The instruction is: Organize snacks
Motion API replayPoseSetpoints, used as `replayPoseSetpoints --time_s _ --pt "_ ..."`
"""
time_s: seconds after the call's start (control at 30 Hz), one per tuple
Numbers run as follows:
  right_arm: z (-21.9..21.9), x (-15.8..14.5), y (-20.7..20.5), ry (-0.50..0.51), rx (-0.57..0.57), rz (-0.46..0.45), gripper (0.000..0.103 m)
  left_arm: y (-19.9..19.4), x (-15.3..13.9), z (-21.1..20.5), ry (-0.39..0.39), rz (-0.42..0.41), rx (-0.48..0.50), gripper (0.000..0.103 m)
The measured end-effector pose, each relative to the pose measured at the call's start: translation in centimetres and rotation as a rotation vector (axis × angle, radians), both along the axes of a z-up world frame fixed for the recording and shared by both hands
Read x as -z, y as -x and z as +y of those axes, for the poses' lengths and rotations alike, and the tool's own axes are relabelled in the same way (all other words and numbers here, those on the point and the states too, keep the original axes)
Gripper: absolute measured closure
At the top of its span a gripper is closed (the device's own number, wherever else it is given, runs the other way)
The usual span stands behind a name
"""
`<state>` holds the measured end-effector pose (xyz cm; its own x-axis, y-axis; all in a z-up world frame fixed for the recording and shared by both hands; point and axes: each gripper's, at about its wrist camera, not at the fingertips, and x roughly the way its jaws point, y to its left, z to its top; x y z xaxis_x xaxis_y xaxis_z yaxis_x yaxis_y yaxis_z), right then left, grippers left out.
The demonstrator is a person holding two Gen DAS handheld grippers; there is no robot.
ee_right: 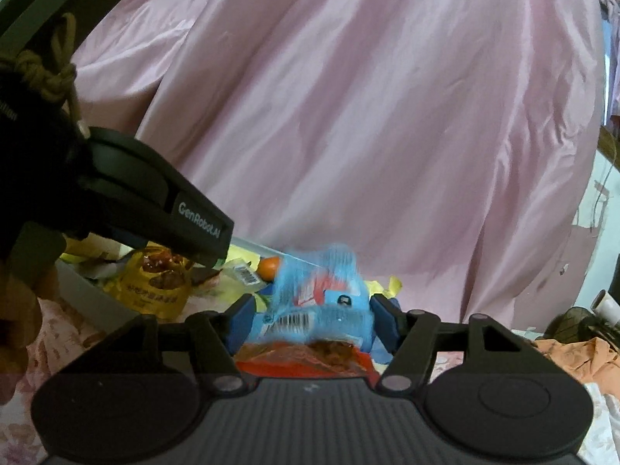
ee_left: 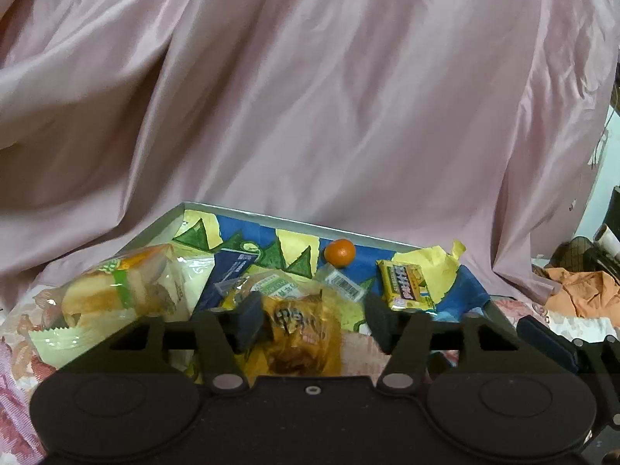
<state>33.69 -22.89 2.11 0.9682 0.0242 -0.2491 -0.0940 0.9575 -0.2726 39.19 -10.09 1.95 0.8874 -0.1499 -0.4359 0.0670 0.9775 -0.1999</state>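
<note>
Pink drape (ee_left: 310, 97) fills the background; floral bedding (ee_left: 23, 372) below. Metal tray (ee_left: 294, 219) with torn blue-yellow lining holds bread bag (ee_left: 116, 290), yellow packet (ee_left: 407, 285) and a small orange (ee_left: 340, 252). Left gripper (ee_left: 310, 319): jaws half open around amber snack bag (ee_left: 302, 333), pads not pressing it, so looks like a drop-off. Right gripper (ee_right: 312, 321): jaws fairly wide, clamped on blue packet (ee_right: 321, 294) at the tray's near edge. Step: placing snacks in the tray. Next: right moves over free lining and lets go.

Blue packet (ee_right: 316, 302) between the right tongs (ee_right: 312, 319) — motion-blurred, print illegible.
</note>
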Motion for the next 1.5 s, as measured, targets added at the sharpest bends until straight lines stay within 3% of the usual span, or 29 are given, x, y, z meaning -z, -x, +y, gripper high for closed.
replayPoseSetpoints --time_s 0.4,0.73,1.13,1.5 --pt "-1.1 -0.8 0.6 -0.043 0.015 -0.02 0.015 2.3 -2.5 0.1 0.037 -0.088 -0.042 0.002" --pt "-2.4 -3.8 2.7 -0.121 0.021 -0.103 0.0 6.0 -6.0 1.1 -0.005 -0.154 -0.079 0.001" --pt "-3.6 -7.1 7.2 -0.198 0.009 -0.186 0.0 12.1 -9.2 3.1 -0.066 -0.181 -0.092 0.001" --pt "-4.2 -8.0 11.4 -0.24 0.009 -0.245 0.0 17.6 -8.5 4.9 -0.078 -0.244 -0.154 0.001"
